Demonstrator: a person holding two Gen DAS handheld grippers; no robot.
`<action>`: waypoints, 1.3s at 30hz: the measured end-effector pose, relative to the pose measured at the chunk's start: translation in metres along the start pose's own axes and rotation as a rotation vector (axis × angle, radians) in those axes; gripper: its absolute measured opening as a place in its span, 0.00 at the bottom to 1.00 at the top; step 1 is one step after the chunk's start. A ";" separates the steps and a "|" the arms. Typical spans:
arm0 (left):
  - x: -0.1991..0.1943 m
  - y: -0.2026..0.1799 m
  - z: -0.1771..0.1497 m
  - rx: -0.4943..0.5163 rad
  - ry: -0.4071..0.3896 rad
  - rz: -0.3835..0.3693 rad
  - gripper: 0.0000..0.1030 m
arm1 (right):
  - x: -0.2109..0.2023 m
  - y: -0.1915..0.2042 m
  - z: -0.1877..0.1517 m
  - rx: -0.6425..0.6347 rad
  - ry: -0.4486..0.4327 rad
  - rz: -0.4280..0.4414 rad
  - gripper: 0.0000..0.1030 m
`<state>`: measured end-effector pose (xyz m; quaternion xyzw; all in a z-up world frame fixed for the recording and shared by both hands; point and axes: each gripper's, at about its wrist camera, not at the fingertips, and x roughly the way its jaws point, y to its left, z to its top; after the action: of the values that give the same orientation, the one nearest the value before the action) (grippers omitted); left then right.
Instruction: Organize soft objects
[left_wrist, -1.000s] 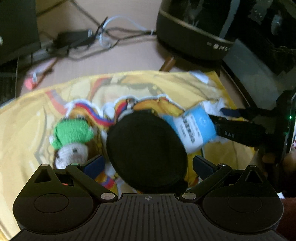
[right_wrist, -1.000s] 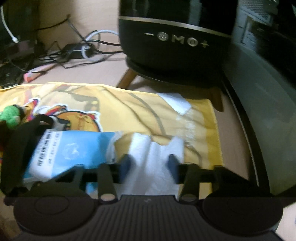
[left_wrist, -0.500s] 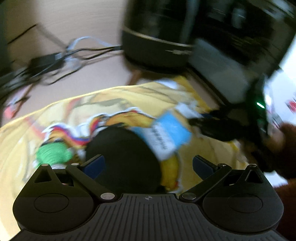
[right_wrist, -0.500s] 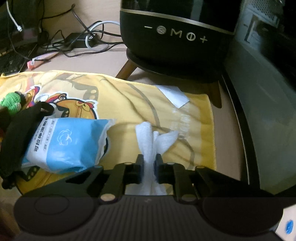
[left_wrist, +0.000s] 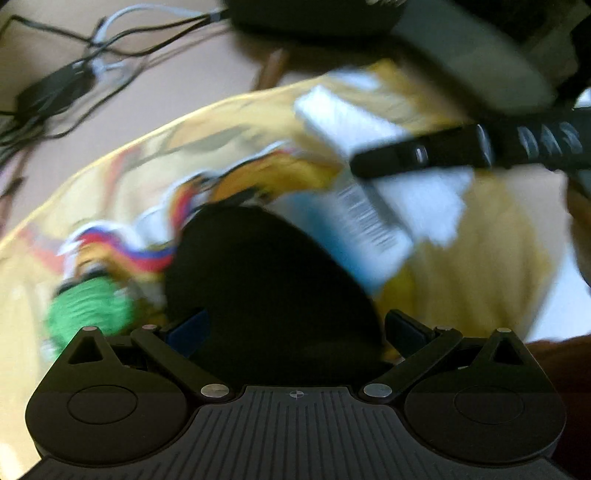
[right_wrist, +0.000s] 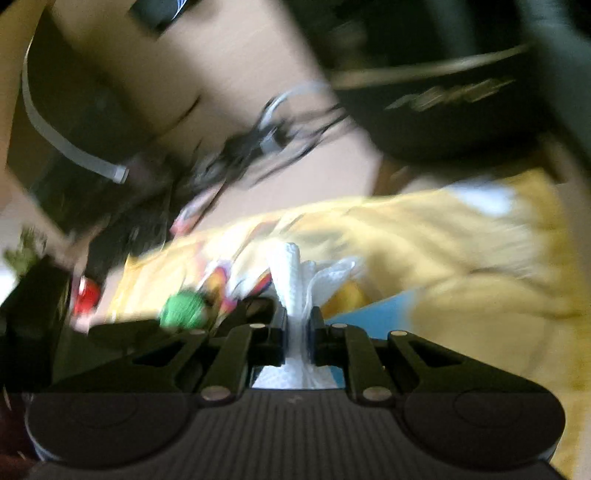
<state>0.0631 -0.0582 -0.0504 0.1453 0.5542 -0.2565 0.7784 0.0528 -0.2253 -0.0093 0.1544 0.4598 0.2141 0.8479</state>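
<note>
My right gripper (right_wrist: 298, 325) is shut on a bunched white cloth (right_wrist: 295, 280) that sticks up between its fingers, lifted off the yellow printed cloth (right_wrist: 461, 258). In the blurred left wrist view the white cloth (left_wrist: 436, 199) hangs from that gripper over a blue-and-white packet (left_wrist: 354, 229). My left gripper (left_wrist: 297, 328) stands open just above a round black soft item (left_wrist: 269, 288), with nothing pinched. A green knitted toy (left_wrist: 88, 310) lies to its left, and the green toy (right_wrist: 183, 308) also shows in the right wrist view.
A black speaker (right_wrist: 443, 110) on wooden legs stands behind the yellow cloth (left_wrist: 480, 280). Tangled cables (left_wrist: 74, 81) and an adapter lie on the tan surface at the back left. A small red object (right_wrist: 86, 293) sits at the left. Both views are motion-blurred.
The right gripper shut on the white cloth, raised it and swung left over the packet. The left gripper stayed open while its view shifted over the black item.
</note>
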 end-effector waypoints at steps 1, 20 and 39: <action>0.000 0.003 -0.001 0.000 0.006 0.015 1.00 | 0.006 0.008 -0.004 -0.038 0.013 -0.008 0.12; -0.017 -0.068 0.050 0.410 -0.244 -0.194 1.00 | -0.060 -0.050 -0.003 0.061 -0.126 -0.227 0.14; 0.015 -0.079 0.036 0.426 -0.152 -0.206 1.00 | -0.014 -0.045 -0.007 0.111 0.003 -0.025 0.16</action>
<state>0.0513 -0.1459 -0.0475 0.2291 0.4394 -0.4559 0.7393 0.0498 -0.2710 -0.0237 0.1953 0.4740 0.1779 0.8400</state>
